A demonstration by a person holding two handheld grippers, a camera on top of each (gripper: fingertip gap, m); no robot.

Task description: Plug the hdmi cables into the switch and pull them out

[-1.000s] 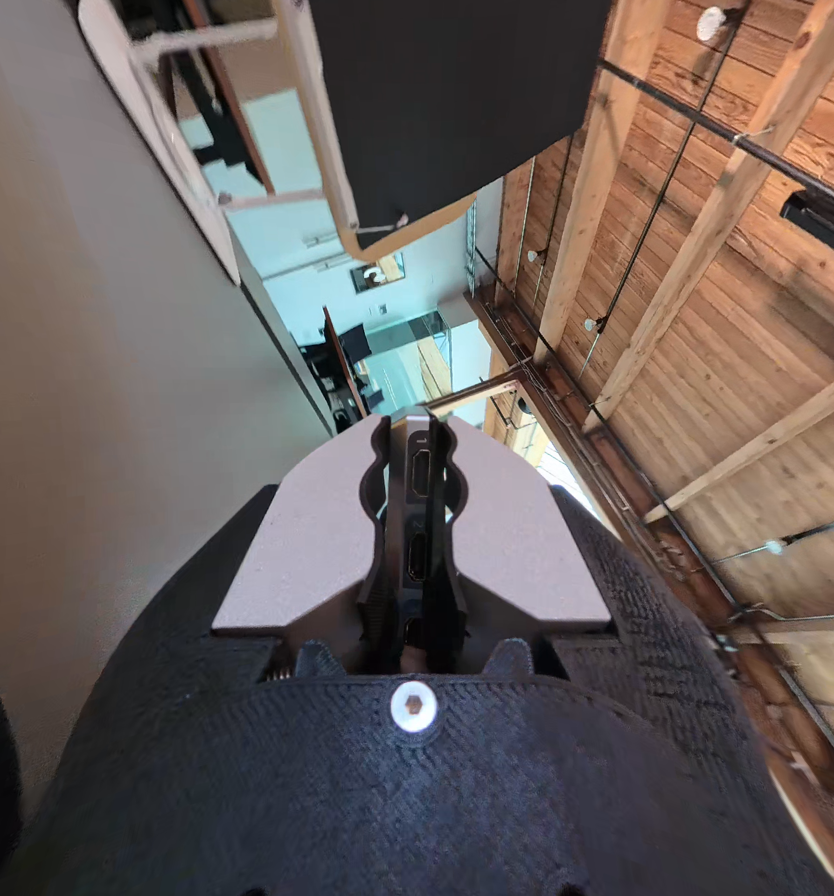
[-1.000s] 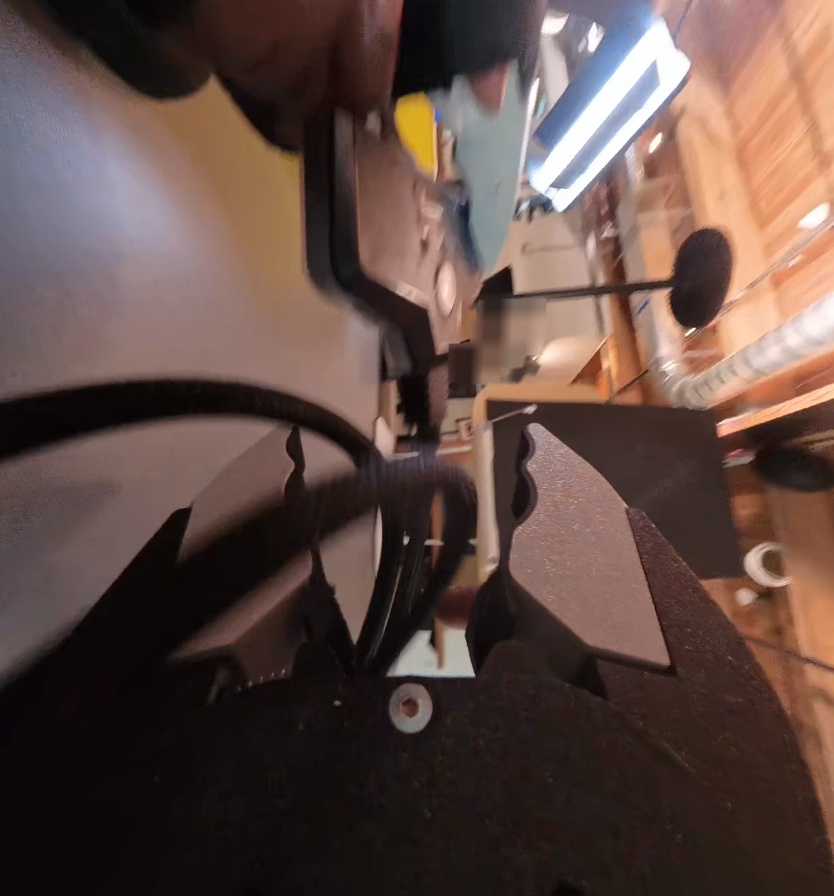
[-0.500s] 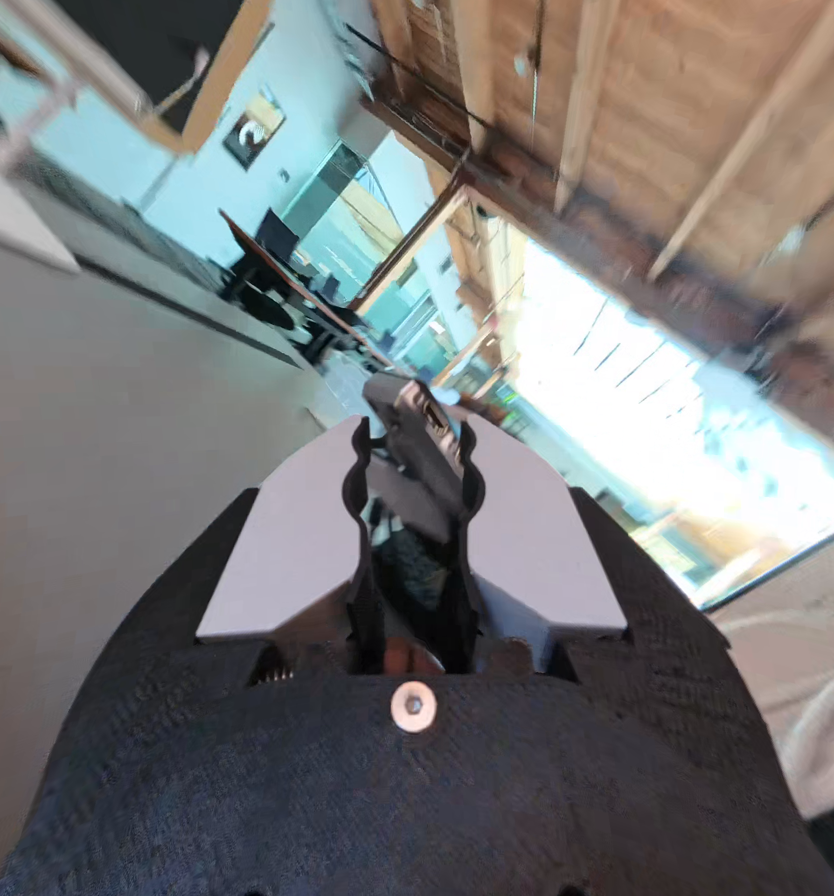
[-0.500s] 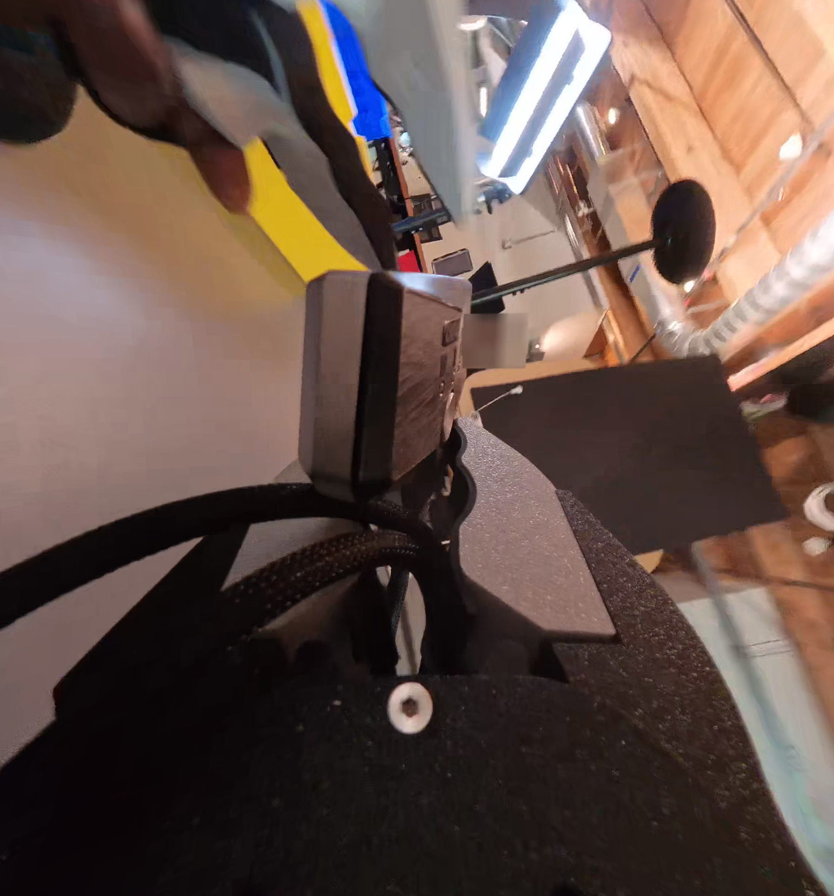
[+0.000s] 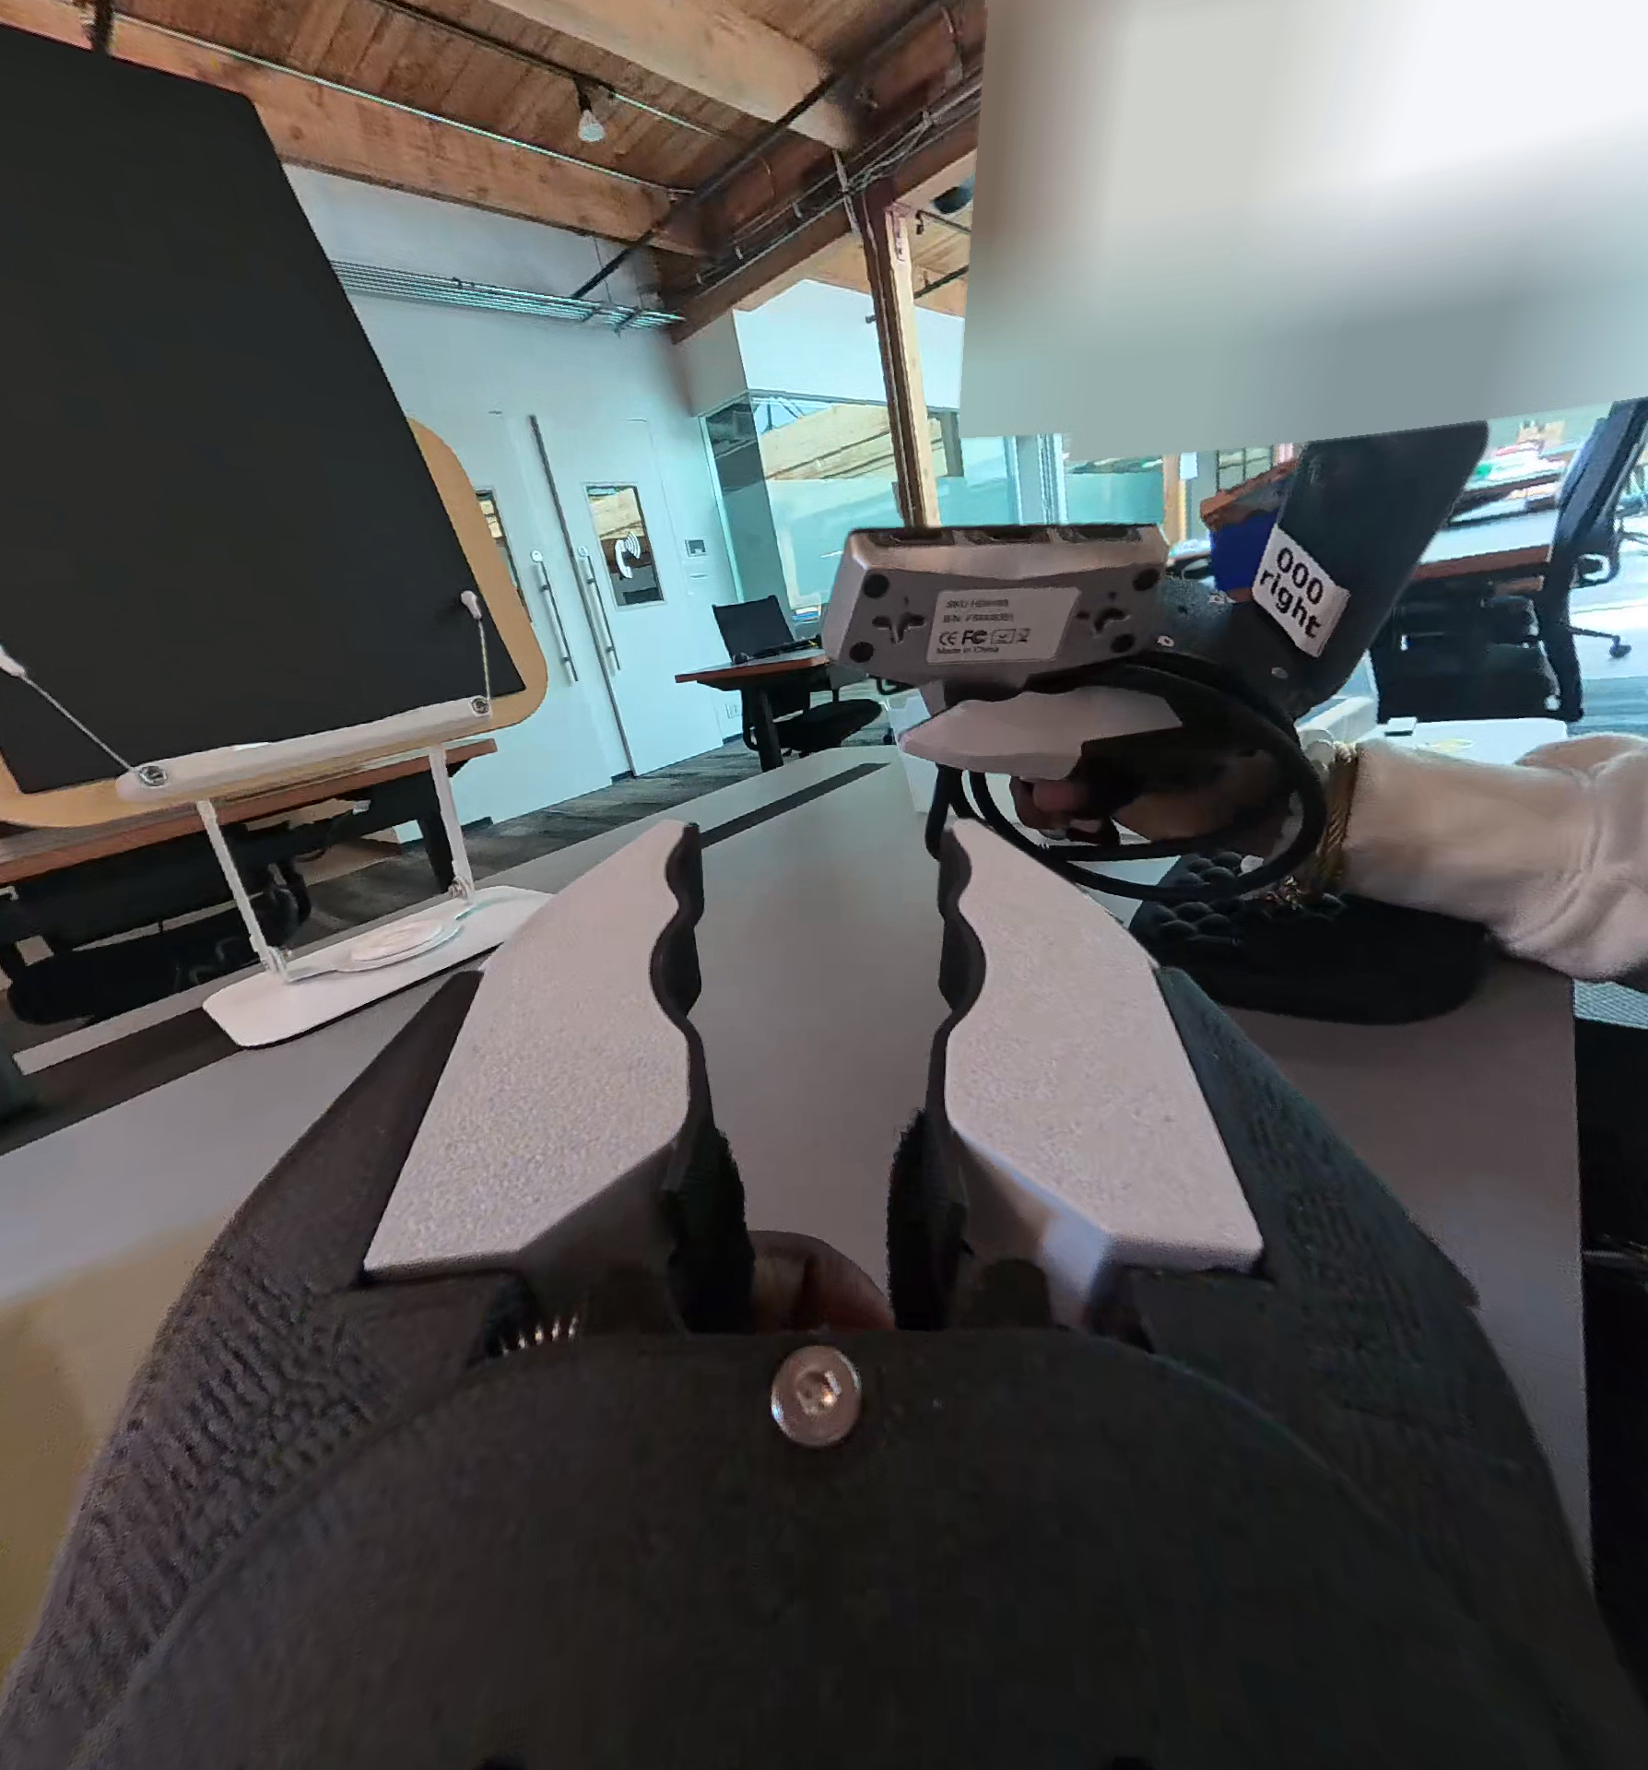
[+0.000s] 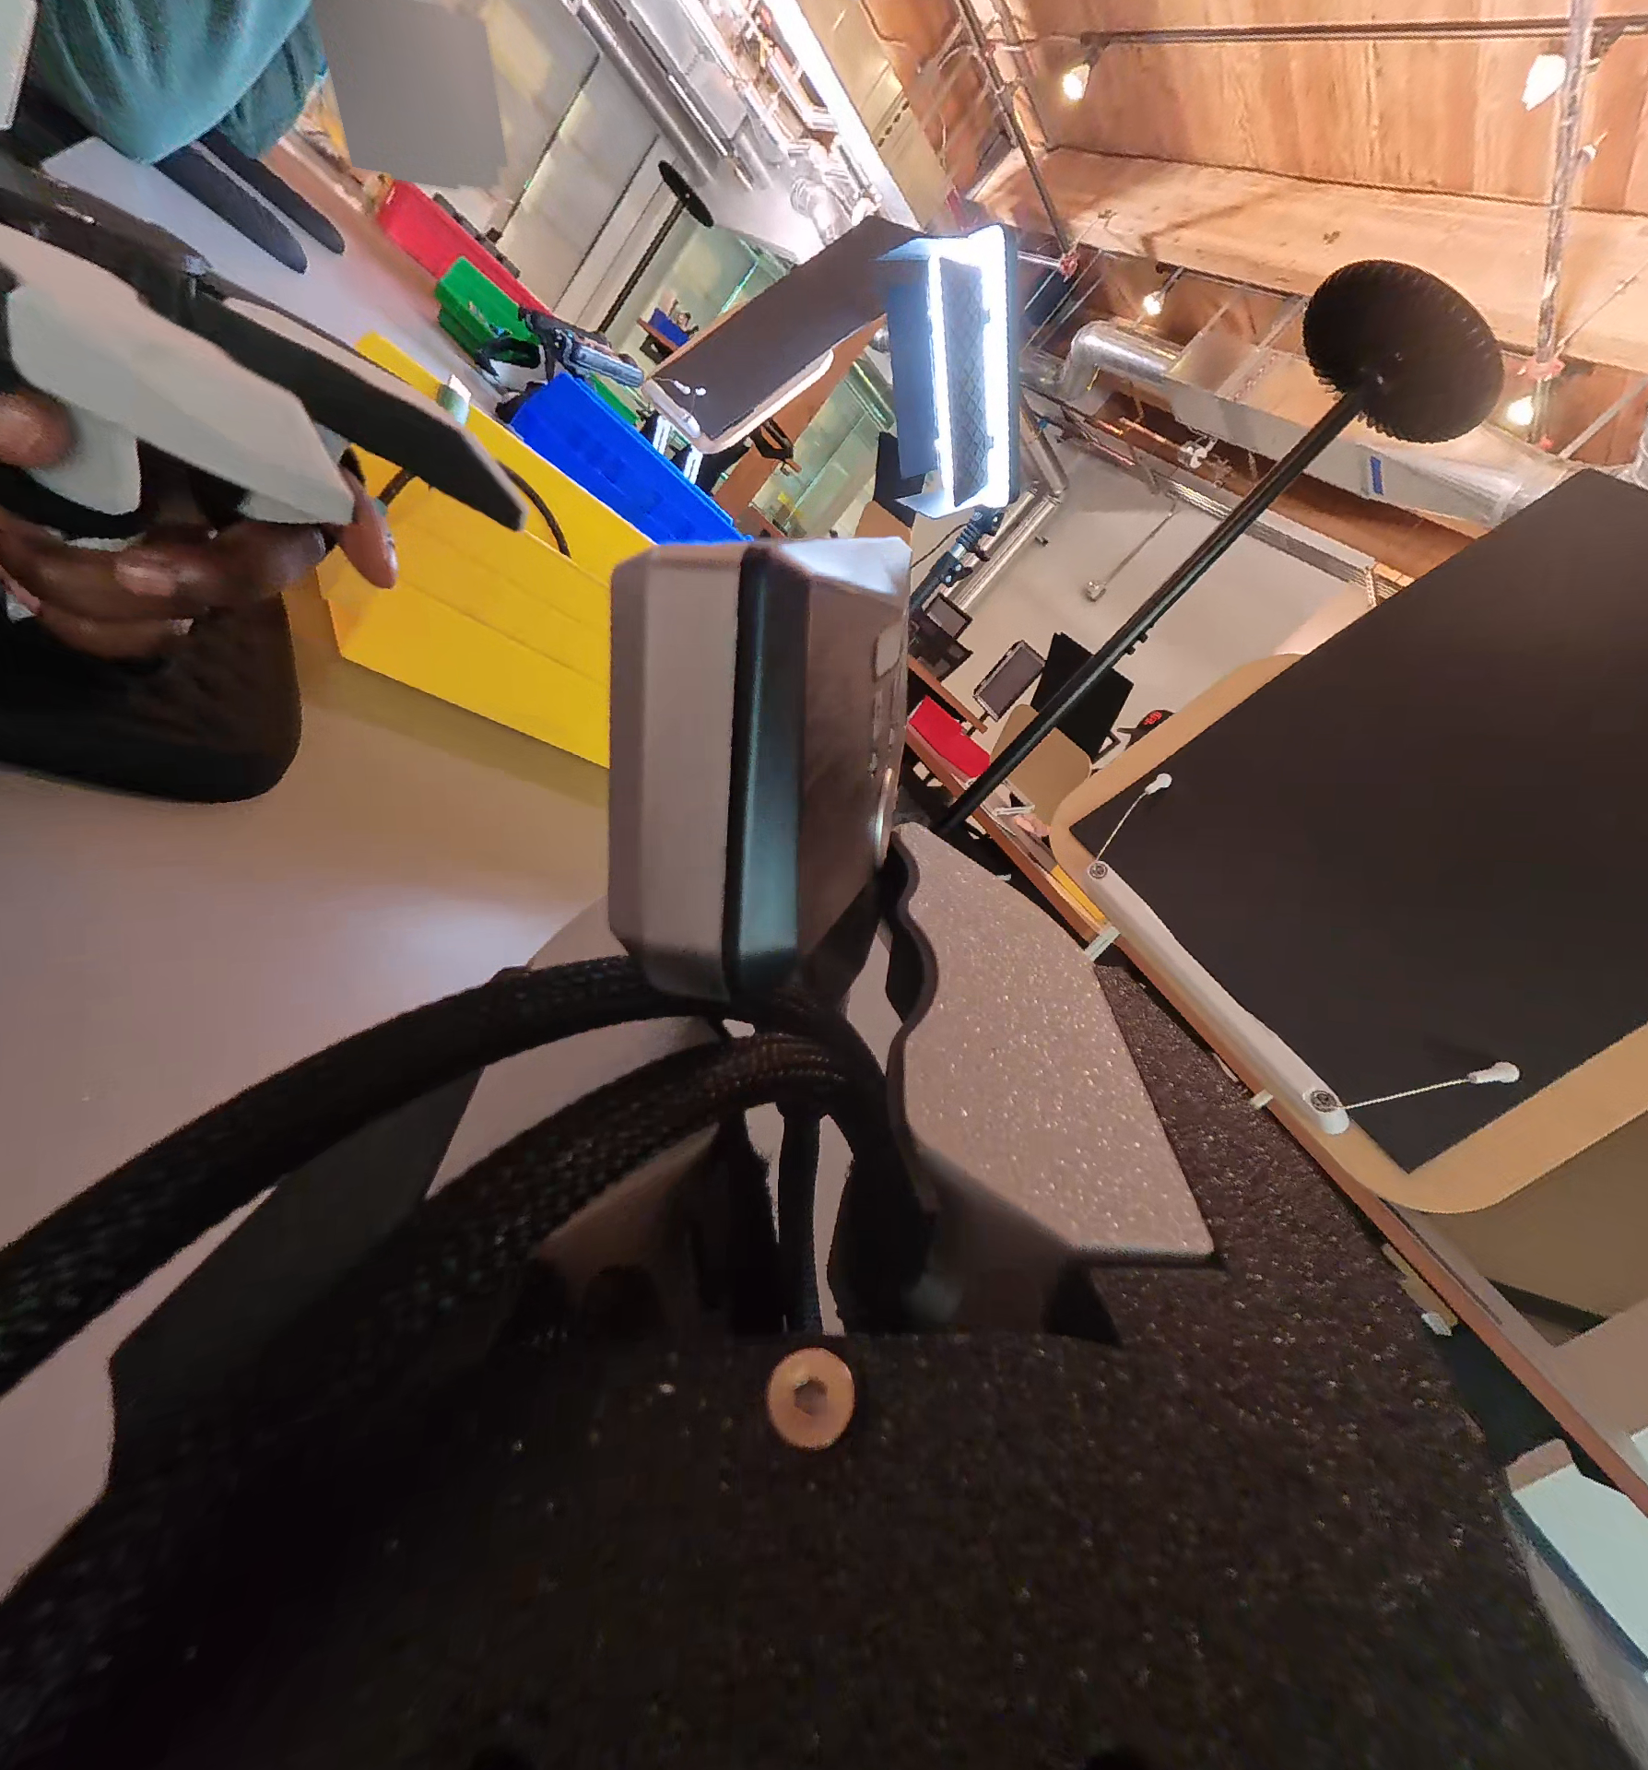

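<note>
My left gripper [image 5: 815, 843] is open and empty, low over the grey table [image 5: 131, 1197]. The grey HDMI switch [image 5: 993, 613] is ahead of it to the right, held in the air with its labelled underside facing me. My right gripper [image 6: 753, 891] is shut on the switch [image 6: 753, 757], which stands on end between its fingers. Black braided HDMI cables [image 6: 322, 1082] come out under the switch and drape over the gripper's left finger; they loop below the switch in the left wrist view [image 5: 1280, 766]. The left gripper [image 6: 428, 508] also shows, held by a hand, at the upper left of the right wrist view.
A black board on a white stand [image 5: 179, 431] stands at the table's left; it shows on the right in the right wrist view [image 6: 1423, 862]. A black cushion [image 5: 1280, 948] lies under the person's white sleeve. Yellow [image 6: 485, 594] and blue [image 6: 629, 460] bins and a lit lamp panel [image 6: 954, 364] are beyond. One gripper's finger ends stand about 11 cm off the other's.
My left gripper held the switch, then let it go, opened and swung level over the table. My right gripper was open around the cables and has shut on the switch.
</note>
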